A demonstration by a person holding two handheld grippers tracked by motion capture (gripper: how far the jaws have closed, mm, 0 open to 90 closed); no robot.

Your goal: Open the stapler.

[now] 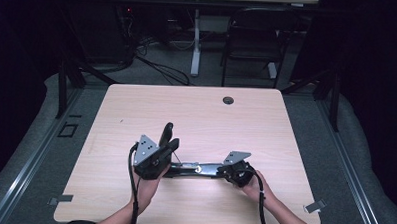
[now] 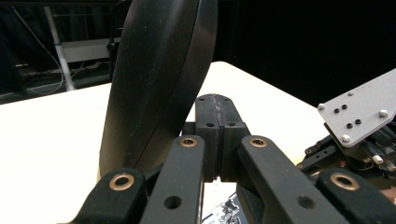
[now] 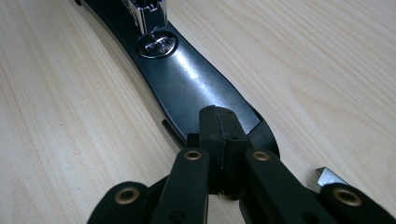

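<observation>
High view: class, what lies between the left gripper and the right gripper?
An opened black stapler: its base and shiny metal rail lie flat on the table, spanning from the left gripper to the right gripper, in the high view.

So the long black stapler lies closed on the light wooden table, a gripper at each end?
No: the long black stapler is open, top arm raised at the left gripper, per high view. Light wooden table, right gripper at other end: correct.
</observation>
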